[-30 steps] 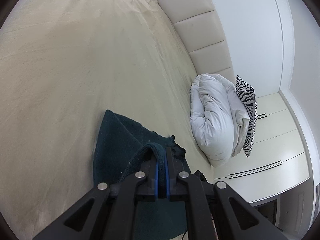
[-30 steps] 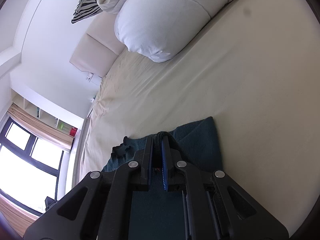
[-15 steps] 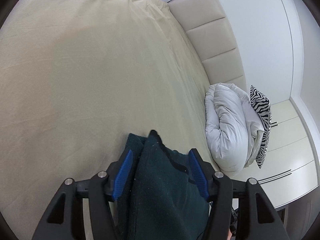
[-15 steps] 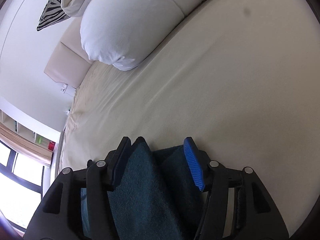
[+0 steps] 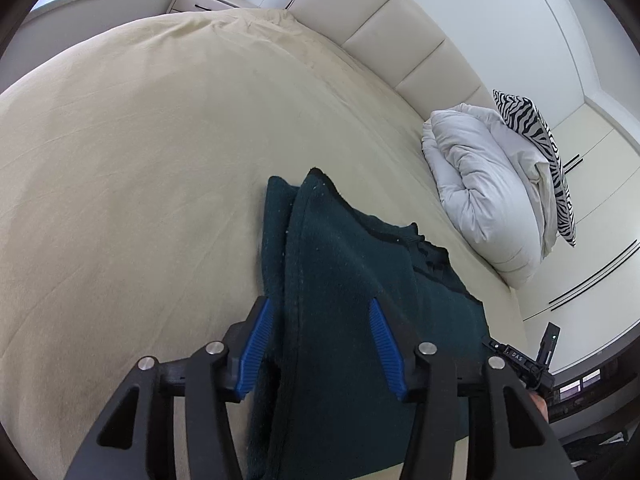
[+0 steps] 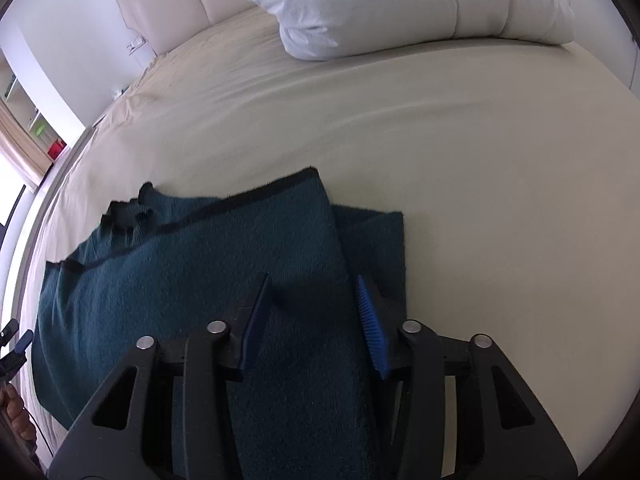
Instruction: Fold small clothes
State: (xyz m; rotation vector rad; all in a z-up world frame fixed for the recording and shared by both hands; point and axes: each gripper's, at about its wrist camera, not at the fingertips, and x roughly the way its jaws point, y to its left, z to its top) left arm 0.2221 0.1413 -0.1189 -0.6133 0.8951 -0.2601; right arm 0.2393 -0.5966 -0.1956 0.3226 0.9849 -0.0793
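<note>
One dark teal garment (image 5: 352,280) lies on the bed (image 5: 140,140), folded over itself in layers, its black-trimmed edge running across the middle of the right wrist view (image 6: 200,260). We count two hand-held grippers. We hold the left hand-held gripper (image 5: 322,344) low in its frame with its blue pads apart; they have just been narrowing after springing wide, and a raised fold of the garment runs between them without either pad pressing on it. Our right hand-held gripper (image 6: 312,320) also stands with its pads apart and has likewise just been narrowing; the top layer of the garment lies between and beneath them, unclamped as far as we can see.

We count one white duvet (image 5: 480,184) rolled up and one zebra-striped pillow (image 5: 536,148) leaning against it, at the right of the left wrist view. The bed is covered by a cream sheet with faint creases, and a padded cream headboard (image 5: 400,48) curves along the upper right.

Only the left wrist view shows the zebra pillow, white cupboard doors (image 5: 592,208) at the right edge, and the tip of the other tool at lower right. Only the right wrist view shows shelves (image 6: 36,120) with a red and a green item at the left edge, and fingers (image 6: 16,420) at the lower left corner.
</note>
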